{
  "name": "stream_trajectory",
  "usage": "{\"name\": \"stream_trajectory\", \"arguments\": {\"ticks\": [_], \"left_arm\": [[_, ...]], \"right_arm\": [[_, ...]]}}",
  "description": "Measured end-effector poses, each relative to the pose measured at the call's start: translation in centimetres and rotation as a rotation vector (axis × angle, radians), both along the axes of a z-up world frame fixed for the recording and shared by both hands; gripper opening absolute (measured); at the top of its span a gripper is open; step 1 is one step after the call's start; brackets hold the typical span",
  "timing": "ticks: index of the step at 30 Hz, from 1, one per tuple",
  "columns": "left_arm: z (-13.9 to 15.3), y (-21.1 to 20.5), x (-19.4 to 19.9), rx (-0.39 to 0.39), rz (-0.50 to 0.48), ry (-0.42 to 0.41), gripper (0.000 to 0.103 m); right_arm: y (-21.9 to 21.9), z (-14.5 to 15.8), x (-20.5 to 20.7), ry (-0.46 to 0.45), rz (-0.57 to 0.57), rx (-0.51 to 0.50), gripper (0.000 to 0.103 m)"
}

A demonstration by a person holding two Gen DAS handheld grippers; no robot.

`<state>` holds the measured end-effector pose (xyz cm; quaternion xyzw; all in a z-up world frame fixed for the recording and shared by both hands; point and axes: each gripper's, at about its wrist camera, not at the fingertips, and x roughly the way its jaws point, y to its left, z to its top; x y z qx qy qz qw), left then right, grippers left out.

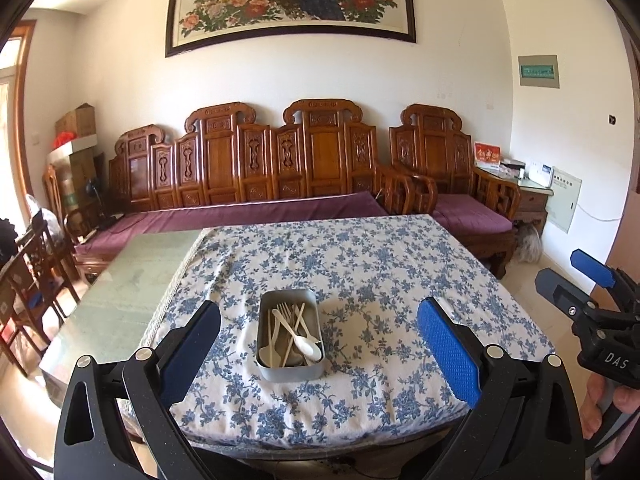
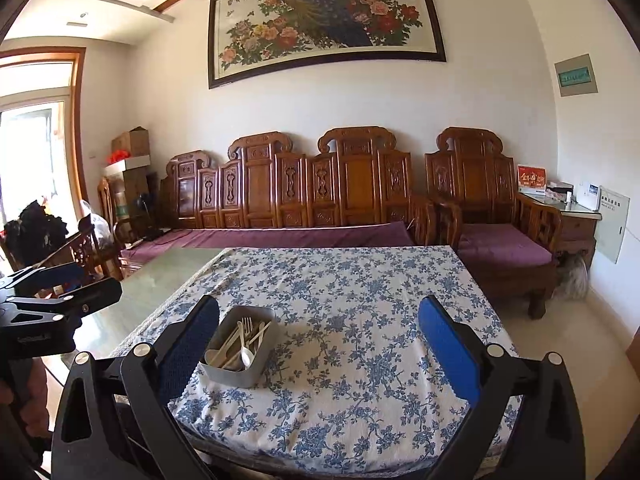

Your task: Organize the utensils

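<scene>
A grey metal tin (image 1: 289,370) stands on the blue-flowered tablecloth (image 1: 380,272) and holds several pale utensils (image 1: 294,330): forks, spoons and a knife, lying mixed together. My left gripper (image 1: 320,320) is open and empty, held above the table's near edge with the tin between its fingers in view. My right gripper (image 2: 320,320) is open and empty, to the right of the tin (image 2: 240,372); the utensils (image 2: 240,344) show inside it. The right gripper also shows at the right edge of the left wrist view (image 1: 592,280).
The cloth covers the right part of a glass-topped table (image 1: 128,296). A carved wooden sofa (image 1: 260,168) with purple cushions stands behind it, and an armchair (image 1: 452,184) at the right. Wooden chairs (image 1: 32,272) stand at the left.
</scene>
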<state>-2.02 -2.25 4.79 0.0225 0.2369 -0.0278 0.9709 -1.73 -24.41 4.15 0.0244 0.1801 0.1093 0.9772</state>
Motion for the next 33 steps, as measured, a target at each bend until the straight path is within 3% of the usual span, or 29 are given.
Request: {"name": "stream_trajectory", "arguments": {"ticks": [33], "left_arm": [[0.54, 0.11, -0.89, -0.007, 0.010, -0.024, 0.095]], "right_arm": [[-0.16, 0.20, -0.23, -0.003, -0.001, -0.001, 0.100]]}}
